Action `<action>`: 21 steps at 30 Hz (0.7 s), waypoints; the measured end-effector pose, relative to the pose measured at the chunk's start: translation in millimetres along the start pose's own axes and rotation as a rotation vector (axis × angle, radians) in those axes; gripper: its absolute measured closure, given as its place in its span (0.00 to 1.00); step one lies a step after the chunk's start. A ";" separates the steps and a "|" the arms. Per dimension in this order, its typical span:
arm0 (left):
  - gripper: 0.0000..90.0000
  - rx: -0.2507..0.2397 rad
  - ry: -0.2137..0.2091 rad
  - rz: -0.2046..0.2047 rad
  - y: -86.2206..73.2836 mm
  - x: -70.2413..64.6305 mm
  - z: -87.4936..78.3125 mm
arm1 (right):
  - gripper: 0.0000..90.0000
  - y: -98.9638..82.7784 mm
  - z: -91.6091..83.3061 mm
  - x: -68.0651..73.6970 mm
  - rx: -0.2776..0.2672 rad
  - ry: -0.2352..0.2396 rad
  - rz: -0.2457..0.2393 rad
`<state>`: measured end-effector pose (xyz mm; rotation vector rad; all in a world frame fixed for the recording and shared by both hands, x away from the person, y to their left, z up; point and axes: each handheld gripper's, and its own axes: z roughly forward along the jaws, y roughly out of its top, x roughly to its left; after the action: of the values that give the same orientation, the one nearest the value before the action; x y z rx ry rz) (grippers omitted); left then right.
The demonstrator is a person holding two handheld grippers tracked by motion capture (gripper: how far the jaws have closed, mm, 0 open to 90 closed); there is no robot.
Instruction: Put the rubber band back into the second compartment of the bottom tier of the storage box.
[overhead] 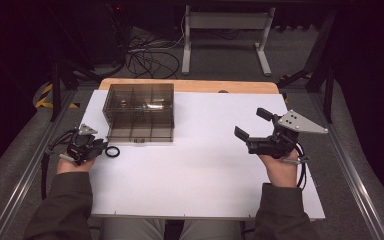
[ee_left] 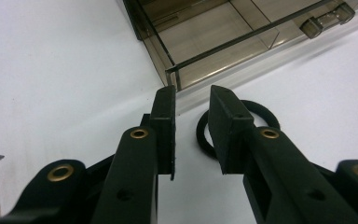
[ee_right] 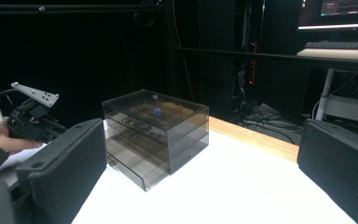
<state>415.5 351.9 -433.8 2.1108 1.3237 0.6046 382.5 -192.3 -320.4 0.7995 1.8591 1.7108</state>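
One black ring (overhead: 112, 151) lies flat on the white desk (overhead: 200, 170) near its left edge, just in front of the front left corner of the one smoky drawer box (overhead: 140, 112), and just past the tips of the left tongs (overhead: 101, 146). In the left gripper view the ring (ee_left: 256, 108) shows partly behind the right-hand jaw; the jaws stand a narrow gap apart with nothing between them. The right tongs (overhead: 252, 125), near the desk's right edge and well apart from the ring, are spread wide and hold nothing.
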 end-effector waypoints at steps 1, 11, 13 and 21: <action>0.80 0.003 0.000 -0.002 -0.2 -0.2 0.7 | 0.02 0.1 0.0 0.1 -0.001 0.000 0.000; 0.81 0.036 -0.008 -0.003 -2.4 0.1 8.8 | 0.03 0.4 -0.7 0.6 0.001 0.000 0.006; 0.81 0.039 -0.009 -0.007 -2.8 0.0 9.9 | 0.03 0.5 -0.8 0.5 -0.001 0.000 0.005; 0.83 0.049 -0.009 0.000 -3.7 -0.4 12.9 | 0.03 0.5 -0.8 0.6 -0.001 -0.001 0.004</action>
<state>421.1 349.9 -445.8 2.1501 1.3468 0.5677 381.6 -192.4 -319.8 0.8035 1.8572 1.7130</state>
